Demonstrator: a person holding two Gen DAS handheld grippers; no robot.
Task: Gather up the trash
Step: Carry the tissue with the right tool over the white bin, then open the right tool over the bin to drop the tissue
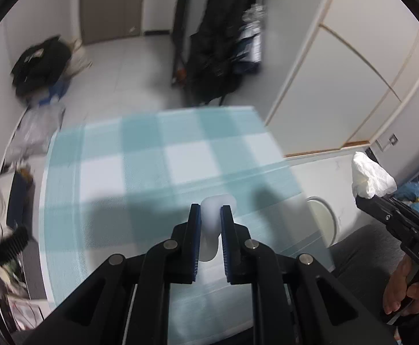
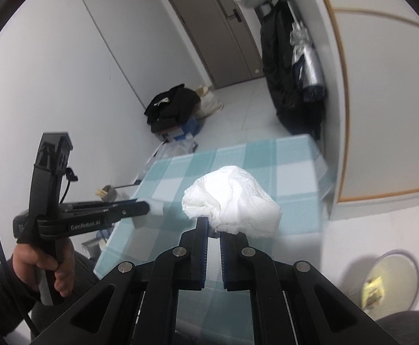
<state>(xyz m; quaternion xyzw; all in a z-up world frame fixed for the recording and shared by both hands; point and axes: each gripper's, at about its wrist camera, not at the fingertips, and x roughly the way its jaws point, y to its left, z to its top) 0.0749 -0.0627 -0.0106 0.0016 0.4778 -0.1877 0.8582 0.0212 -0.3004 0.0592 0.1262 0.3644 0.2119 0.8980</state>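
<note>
Two pieces of trash counted, one in each of my tools. My left hand-held gripper [image 1: 211, 211] is clamped on one small white foam piece [image 1: 213, 224], above the near edge of the checked surface [image 1: 123, 155]. My right hand-held gripper [image 2: 213, 227] pinches one crumpled white tissue [image 2: 232, 202] at its tips. One bin [image 2: 393, 281] stands on the floor, lower right.

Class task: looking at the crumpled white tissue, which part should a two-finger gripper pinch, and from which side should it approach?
Pinch a protruding fold at the edge of the crumpled white tissue, from below, as the right gripper does: soft folds squash flat between pads, whereas the bulky middle would spring back.
</note>
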